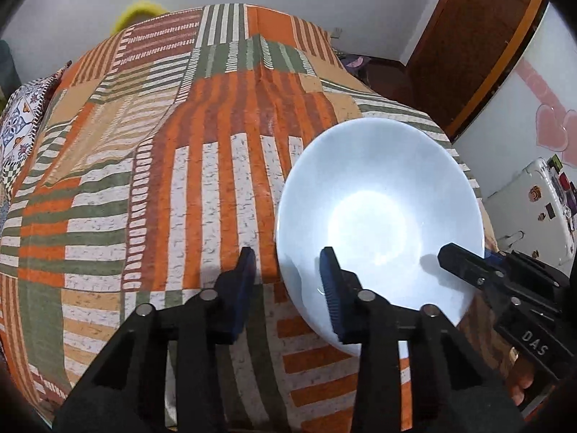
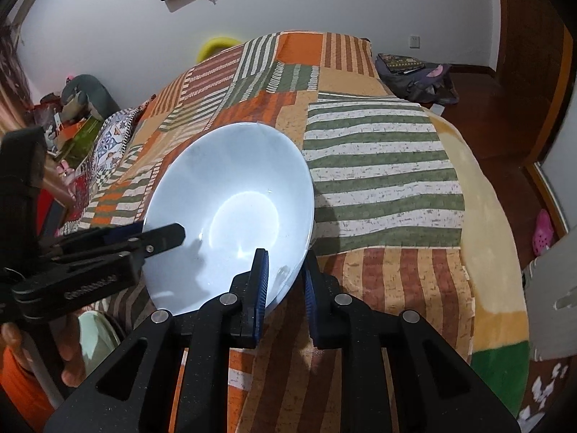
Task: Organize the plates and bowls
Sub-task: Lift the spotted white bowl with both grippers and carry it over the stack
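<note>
A white bowl (image 1: 378,216) (image 2: 230,209) hangs tilted over the striped bedspread (image 1: 162,180). My right gripper (image 2: 285,281) is shut on the bowl's near rim, one blue pad inside and one outside; in the left wrist view it (image 1: 465,263) reaches in from the right. My left gripper (image 1: 288,274) straddles the rim on the opposite side. Its right finger (image 1: 330,281) lies inside the bowl, and a strip of bedspread shows between its left finger (image 1: 247,278) and the rim. From the right wrist view the left gripper (image 2: 151,234) comes in from the left.
A pale green dish (image 2: 95,339) lies low at the left, beside a hand (image 2: 72,364). A patterned pillow (image 2: 111,137) sits at the bed's left edge. Bags (image 2: 418,75) lie on the wooden floor past the far corner, and a white fridge (image 1: 541,209) stands at the right.
</note>
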Demonstrator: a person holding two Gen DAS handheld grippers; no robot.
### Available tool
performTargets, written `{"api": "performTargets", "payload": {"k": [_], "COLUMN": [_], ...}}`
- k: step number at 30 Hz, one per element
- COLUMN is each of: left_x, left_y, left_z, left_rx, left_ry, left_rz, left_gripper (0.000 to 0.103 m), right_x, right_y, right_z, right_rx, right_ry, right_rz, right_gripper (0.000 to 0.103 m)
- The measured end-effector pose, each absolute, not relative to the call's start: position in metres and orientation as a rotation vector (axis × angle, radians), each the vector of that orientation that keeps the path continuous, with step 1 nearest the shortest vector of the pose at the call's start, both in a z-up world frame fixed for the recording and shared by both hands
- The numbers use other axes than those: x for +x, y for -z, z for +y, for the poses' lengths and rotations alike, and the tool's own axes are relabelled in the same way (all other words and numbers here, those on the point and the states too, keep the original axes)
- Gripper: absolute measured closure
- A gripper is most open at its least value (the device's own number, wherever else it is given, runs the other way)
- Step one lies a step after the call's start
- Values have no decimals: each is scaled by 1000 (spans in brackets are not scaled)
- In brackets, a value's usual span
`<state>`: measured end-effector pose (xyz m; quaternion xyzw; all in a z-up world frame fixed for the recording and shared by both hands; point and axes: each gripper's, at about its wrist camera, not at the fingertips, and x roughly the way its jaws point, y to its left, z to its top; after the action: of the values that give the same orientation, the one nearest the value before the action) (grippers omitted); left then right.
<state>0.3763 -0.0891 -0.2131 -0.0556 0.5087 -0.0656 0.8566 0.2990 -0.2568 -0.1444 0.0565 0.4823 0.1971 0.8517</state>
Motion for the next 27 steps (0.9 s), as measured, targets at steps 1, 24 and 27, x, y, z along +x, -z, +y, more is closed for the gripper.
{"api": "performTargets", "payload": {"k": [1, 24, 27], "left_x": [378, 318, 300], "left_y": [214, 149, 132], "left_z": [-90, -89, -84], "left_rx": [-115, -94, -93], "left_ry": [142, 180, 181], "left_rz": [1069, 953, 922], "left_gripper": [76, 89, 89], "right_x": [299, 249, 237], "right_y": [144, 83, 71], "right_z": [-258, -251, -247], "right_rx": [125, 142, 143], "right_ry": [-416, -384, -393], "right_rz": [1015, 923, 897], "right_gripper": [86, 86, 86]}}
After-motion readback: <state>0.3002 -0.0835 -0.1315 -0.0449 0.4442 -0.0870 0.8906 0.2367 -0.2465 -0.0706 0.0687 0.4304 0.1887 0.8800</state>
